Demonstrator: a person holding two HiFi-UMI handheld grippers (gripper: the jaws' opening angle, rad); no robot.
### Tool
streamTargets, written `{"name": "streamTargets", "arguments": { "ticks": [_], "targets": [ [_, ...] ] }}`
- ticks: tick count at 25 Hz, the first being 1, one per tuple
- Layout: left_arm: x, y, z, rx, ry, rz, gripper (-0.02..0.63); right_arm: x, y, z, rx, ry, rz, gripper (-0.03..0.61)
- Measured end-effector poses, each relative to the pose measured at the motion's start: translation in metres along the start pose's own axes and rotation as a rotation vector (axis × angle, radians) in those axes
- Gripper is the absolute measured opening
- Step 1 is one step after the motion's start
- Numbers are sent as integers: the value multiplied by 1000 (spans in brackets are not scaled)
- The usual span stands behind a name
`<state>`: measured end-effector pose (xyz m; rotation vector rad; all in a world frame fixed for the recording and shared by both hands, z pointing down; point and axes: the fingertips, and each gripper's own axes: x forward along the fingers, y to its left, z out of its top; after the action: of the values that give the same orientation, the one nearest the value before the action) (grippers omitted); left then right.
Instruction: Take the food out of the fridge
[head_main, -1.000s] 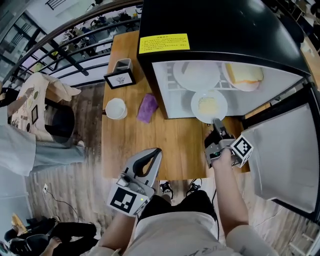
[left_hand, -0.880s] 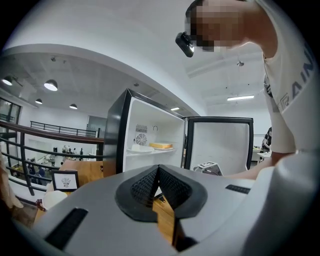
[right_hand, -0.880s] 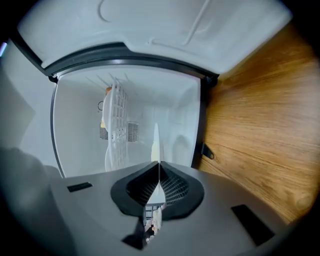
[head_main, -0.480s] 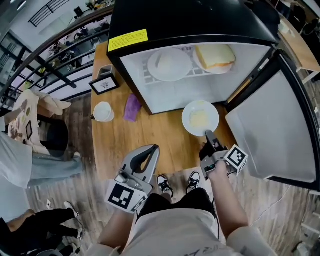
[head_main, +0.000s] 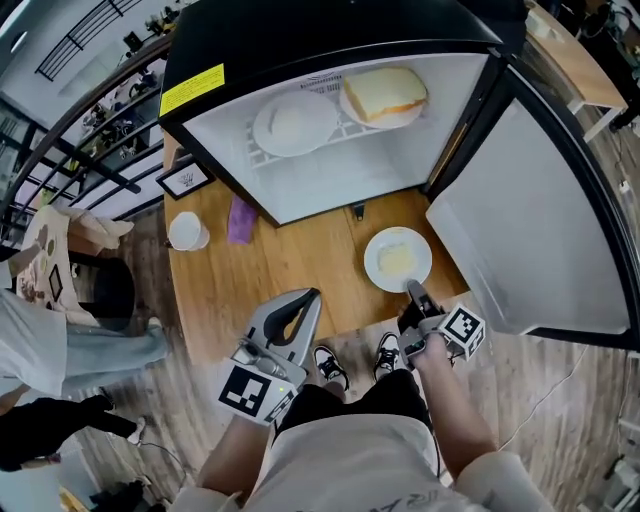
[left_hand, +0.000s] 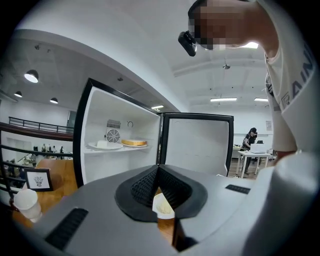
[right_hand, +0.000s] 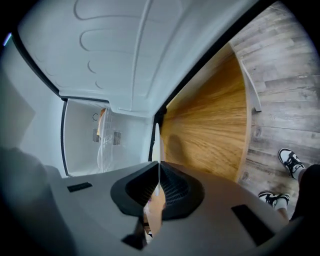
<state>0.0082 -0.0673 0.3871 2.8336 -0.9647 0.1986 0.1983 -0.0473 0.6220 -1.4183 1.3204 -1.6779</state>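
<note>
The fridge (head_main: 330, 30) is black outside and white within, with a yellow label (head_main: 193, 90). The table (head_main: 290, 265) is honey-brown wood with fine grain. A white plate (head_main: 380, 272) carries pale yellow food (head_main: 398, 258). The cloth (head_main: 240, 219) is purple, the cup (head_main: 187, 231) white. The left gripper (head_main: 308, 298) and right gripper (head_main: 412, 288) are grey, each bearing black-and-white square markers.

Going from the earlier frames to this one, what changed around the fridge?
The right gripper, shut on the rim of the small plate, has drawn it with its food out of the fridge toward the person, over the table. The left gripper stayed shut and empty; two plates stayed on the fridge shelf.
</note>
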Motion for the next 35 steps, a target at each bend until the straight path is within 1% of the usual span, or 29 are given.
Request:
{"name": "streamTargets", "arguments": {
  "ticks": [6,14,20,22,25,27,29,33,35],
  "targets": [
    [3,-11,-6,-7,12,-2,9,-8,-29,6,-1,-6,-38,28],
    [5,-18,-8,-5,16,-1,9,-16,-43,13,-17,-5,-70,28],
    [5,-23,-10,-7,23,-2,9,-18,-49,17,-85,15,-84,28],
    [5,-24,-10,-8,24,-2,9,-17,-48,18,-130,26,-79,29],
    [5,-24,-10,-12,23,2,9,-15,-46,16,-240,51,-89,32],
    [4,-24,-11,-12,24,2,9,-14,-43,13,-315,74,-92,69],
    [4,-24,-12,-13,25,4,9,-12,-42,10,-374,95,-92,89],
    [3,-24,-11,-12,24,8,9,-10,-43,6,-485,131,-102,109],
    [2,-23,-11,-11,24,10,9,-9,-44,2,-562,155,-114,117]
  ]
}}
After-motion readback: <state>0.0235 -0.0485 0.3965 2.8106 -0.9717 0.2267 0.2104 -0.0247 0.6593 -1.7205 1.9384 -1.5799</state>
